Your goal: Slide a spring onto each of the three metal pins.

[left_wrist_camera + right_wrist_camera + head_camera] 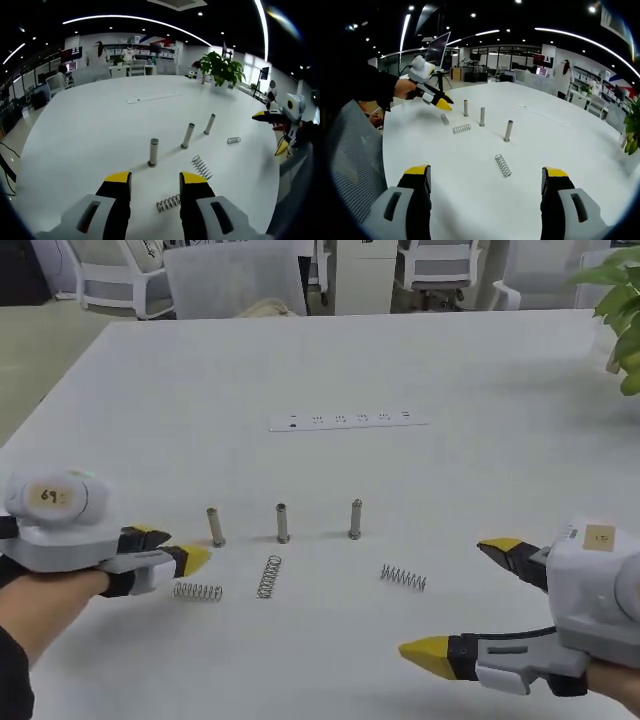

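three metal pins stand upright in a row mid-table: left pin, middle pin, right pin, all bare. springs lie flat just in front of them: left spring, middle spring, right spring. left gripper fingers part-spread, empty, tips just beside left spring. right gripper fingers spread wide, empty, near right spring, not touching. power strip lies further back.
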Available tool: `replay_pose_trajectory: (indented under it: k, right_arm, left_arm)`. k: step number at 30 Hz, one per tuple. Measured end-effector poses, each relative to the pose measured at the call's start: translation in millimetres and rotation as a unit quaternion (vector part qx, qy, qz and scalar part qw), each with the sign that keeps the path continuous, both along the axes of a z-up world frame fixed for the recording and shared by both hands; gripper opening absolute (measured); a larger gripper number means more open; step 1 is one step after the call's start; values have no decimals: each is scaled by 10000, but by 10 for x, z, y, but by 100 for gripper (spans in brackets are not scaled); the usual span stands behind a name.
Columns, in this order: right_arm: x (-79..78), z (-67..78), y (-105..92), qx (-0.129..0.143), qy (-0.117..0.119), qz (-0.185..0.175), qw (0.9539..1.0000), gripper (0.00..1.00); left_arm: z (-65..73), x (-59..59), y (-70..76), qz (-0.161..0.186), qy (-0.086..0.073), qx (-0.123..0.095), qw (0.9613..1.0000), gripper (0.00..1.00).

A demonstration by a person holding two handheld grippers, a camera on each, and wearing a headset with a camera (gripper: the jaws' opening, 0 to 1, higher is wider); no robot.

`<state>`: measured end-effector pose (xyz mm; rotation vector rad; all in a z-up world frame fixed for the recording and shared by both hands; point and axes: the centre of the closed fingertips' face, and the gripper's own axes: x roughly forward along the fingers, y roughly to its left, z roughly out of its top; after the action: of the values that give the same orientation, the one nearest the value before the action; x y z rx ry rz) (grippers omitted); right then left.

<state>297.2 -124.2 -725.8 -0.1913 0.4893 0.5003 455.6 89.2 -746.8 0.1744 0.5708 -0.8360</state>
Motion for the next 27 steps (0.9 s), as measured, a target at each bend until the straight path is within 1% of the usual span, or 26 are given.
replay_pose_trajectory:
  k: [2,4,5,8,10,11,14,19,22,27]
  right_arm:
    - [0,-1,1,0,4,-2,10000,91]
    - [0,-4,-1,-3,8,-5,10000,91]
    - [-1,-6,-3,-4,10,-7,10000,91]
    - [0,-8,0,-4,15,-5,10000,91]
    - [-1,-10,-2,-15,18,-9,10000,91]
    - [-1,-10,-3,-5,21,-16,10000,91]
    - [-3,-12,-4,-13,26,-19,10000,91]
    - [-1,-11,-5,-14,26,-27,10000,91]
    - [-1,-11,-7,-11,26,-31,10000,91]
    - [1,-16,-14,-11,31,-41,10000,91]
  left_arm:
    - [-4,-56,-28,-203,-12,-45,9998,38]
    - [-12,-88,-42,-307,0,-56,9995,43]
    - [-20,-119,-61,-418,18,-73,9991,45]
    - [-37,-173,-85,-628,4,-52,9980,50]
    - [-43,-207,-105,-738,26,-72,9972,52]
    - [-54,-241,-123,-858,28,-61,9963,52]
    - [-97,-290,-137,-1012,32,23,9949,52]
    - [-177,-331,-128,-1166,69,145,9930,51]
    - [-211,-336,-112,-1191,106,165,9927,50]
    - [-254,-343,-90,-1229,145,203,9921,43]
